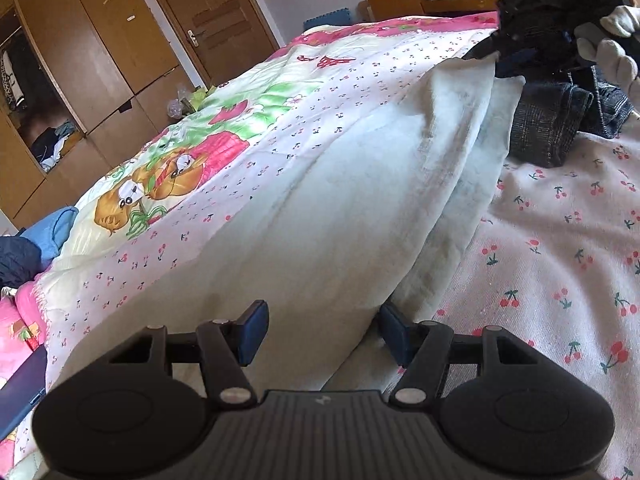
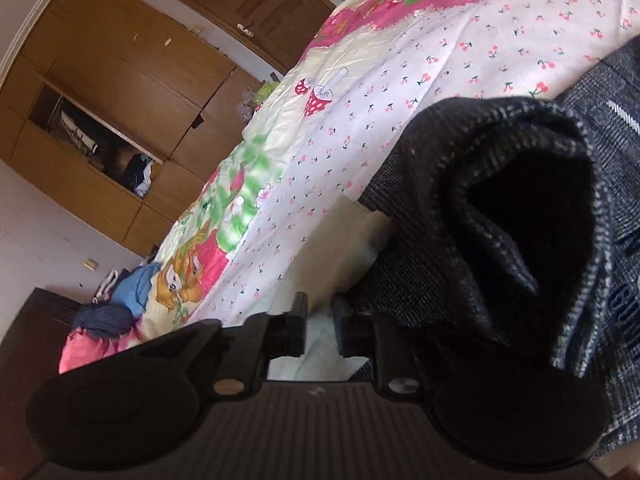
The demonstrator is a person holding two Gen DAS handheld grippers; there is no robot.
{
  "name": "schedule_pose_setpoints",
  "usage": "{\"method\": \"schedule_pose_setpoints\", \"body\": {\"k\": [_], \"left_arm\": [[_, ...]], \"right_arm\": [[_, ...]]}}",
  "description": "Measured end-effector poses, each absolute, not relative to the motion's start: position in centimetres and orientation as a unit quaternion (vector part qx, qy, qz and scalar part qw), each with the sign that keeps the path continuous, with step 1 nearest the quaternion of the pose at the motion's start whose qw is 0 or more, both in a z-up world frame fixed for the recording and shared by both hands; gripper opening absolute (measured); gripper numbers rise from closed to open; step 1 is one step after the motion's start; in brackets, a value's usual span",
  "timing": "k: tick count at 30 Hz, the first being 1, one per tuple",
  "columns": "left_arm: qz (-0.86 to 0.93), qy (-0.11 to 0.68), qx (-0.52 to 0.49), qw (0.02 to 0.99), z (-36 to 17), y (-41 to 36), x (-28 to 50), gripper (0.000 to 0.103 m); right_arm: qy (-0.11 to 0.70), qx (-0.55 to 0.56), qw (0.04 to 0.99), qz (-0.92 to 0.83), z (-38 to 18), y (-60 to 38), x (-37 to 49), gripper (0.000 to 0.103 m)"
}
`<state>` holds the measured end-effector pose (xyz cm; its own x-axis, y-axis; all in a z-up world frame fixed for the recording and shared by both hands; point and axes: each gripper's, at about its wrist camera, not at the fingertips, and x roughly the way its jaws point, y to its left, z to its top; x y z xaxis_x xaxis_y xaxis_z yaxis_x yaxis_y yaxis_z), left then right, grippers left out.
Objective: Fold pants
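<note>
So there's a bed with a cherry-print quilt (image 1: 560,240) that has a big cartoon strip of strawberries and mushrooms running along it. The pale, whitish pants (image 1: 352,200) are laid out long across that quilt, stretching from right under the left tool (image 1: 322,330) up toward the far side of the bed, with one layer lying over another along the right edge.

The left tool has its blue pads (image 1: 256,330) standing fairly wide apart, sitting at the near end of the pale pants with the fabric between and below them. Can't honestly tell if the pads are touching the cloth, but they aren't pinching it.

The right tool (image 2: 322,330) is much narrower, just a slim gap between the black fingers (image 2: 296,328), and nothing clamped in there that I can see. Light fabric shows through the gap underneath. Just to its right is a dark grey checked garment (image 2: 500,208), gaping open like a leg hole or cuff, lying on the quilt. In the left view that same dark garment sits at the far end of the pale pants, next to a heap of dark clothes (image 1: 552,20).

Wooden wardrobe (image 1: 80,60) along the wall behind, one compartment open with clothes inside.
</note>
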<state>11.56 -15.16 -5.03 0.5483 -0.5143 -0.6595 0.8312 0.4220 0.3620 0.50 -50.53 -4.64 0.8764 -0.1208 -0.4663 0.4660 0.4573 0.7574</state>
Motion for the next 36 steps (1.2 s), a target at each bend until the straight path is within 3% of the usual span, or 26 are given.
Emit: {"method": "schedule_pose_setpoints", "body": {"k": [1, 3, 4, 5, 7, 9, 12, 16, 19, 23, 25, 36], "left_arm": [[-0.414, 0.230, 0.345, 0.810, -5.2, -15.4, 11.6, 0.075], [-0.413, 0.222, 0.353, 0.810, -5.4, -16.1, 11.5, 0.075], [-0.409, 0.215, 0.360, 0.810, -5.6, -16.5, 11.4, 0.075], [-0.406, 0.208, 0.369, 0.810, -5.7, -16.8, 11.4, 0.075], [-0.393, 0.198, 0.381, 0.813, -5.7, -17.1, 11.4, 0.074], [-0.378, 0.189, 0.383, 0.821, -5.2, -16.7, 11.8, 0.063], [-0.364, 0.196, 0.366, 0.834, -4.1, -14.8, 12.6, 0.061], [-0.348, 0.209, 0.367, 0.837, -4.3, -12.7, 13.0, 0.061], [-0.347, 0.226, 0.371, 0.831, -5.1, -12.1, 12.9, 0.061], [-0.359, 0.215, 0.378, 0.826, -5.2, -11.9, 12.1, 0.061], [-0.364, 0.214, 0.377, 0.824, -5.3, -11.9, 12.1, 0.061], [-0.365, 0.217, 0.373, 0.825, -5.4, -12.1, 12.2, 0.061]], "right_arm": [[0.173, 0.494, 0.834, -0.176, -4.7, -50.8, 0.9, 0.047], [0.168, 0.489, 0.835, -0.186, -4.8, -50.9, 1.4, 0.041], [0.170, 0.486, 0.836, -0.188, -4.5, -50.9, 1.8, 0.017], [0.174, 0.486, 0.835, -0.188, -4.1, -50.8, 2.0, 0.004], [0.163, 0.484, 0.842, -0.174, -2.8, -50.4, 2.0, 0.004], [0.141, 0.482, 0.851, -0.155, -1.1, -49.8, 1.2, 0.004], [0.100, 0.504, 0.850, -0.118, 0.0, -48.4, -1.3, 0.004], [0.159, 0.497, 0.843, -0.130, -2.7, -47.2, -1.6, 0.004], [0.216, 0.508, 0.819, -0.155, -5.6, -47.3, -0.9, 0.008], [0.202, 0.521, 0.812, -0.170, -6.0, -47.2, -2.3, 0.012], [0.201, 0.508, 0.817, -0.183, -5.8, -47.2, -3.0, 0.029], [0.131, 0.600, 0.769, -0.179, -8.8, -48.7, -2.5, 0.039]]}}
